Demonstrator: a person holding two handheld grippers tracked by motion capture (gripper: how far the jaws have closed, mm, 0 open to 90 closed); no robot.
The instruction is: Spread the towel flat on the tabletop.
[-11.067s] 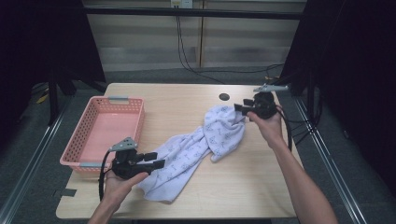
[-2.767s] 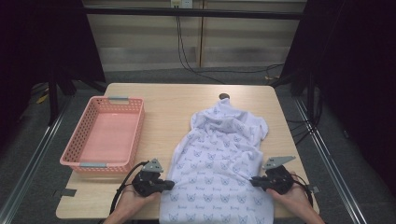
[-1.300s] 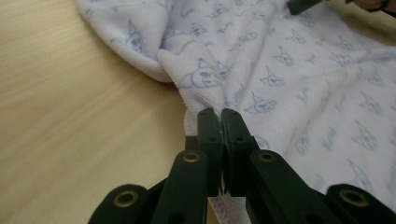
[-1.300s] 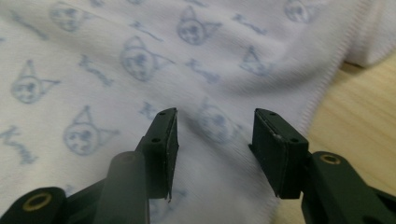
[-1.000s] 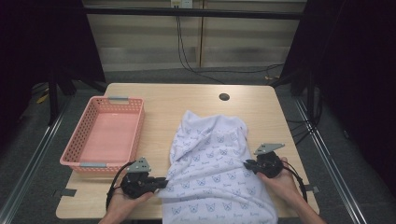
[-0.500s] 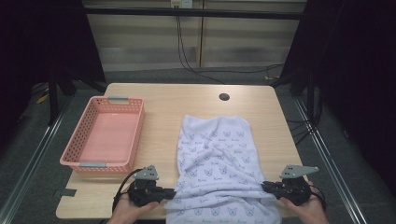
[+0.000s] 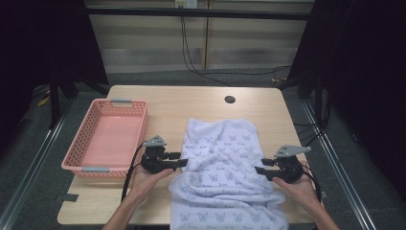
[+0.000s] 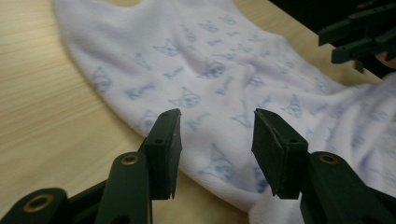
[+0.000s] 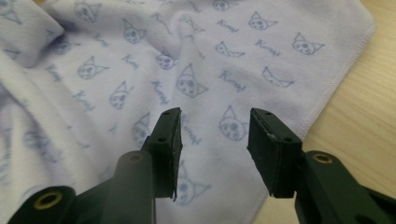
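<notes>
Lying rumpled on the wooden table (image 7: pixel 191 103), the white cat-print towel (image 7: pixel 222 167) overhangs its near edge. The left gripper (image 7: pixel 181 159) and right gripper (image 7: pixel 258 170) flank it, jaws just opened (nothing pinched).

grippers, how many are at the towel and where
2. The left gripper sits at the printed towel's left edge, beside the pink basket; the right gripper sits at its right edge. Both have jaws open, just released, nothing clamped.

On the table (image 7: pixel 163 103) we list: towel (image 7: pixel 220 177) at centre-front, its near edge hanging over the table's front; basket (image 7: pixel 107 139) left of it; left gripper (image 7: pixel 181 159) at its left edge, right gripper (image 7: pixel 259 169) at its right edge.
</notes>
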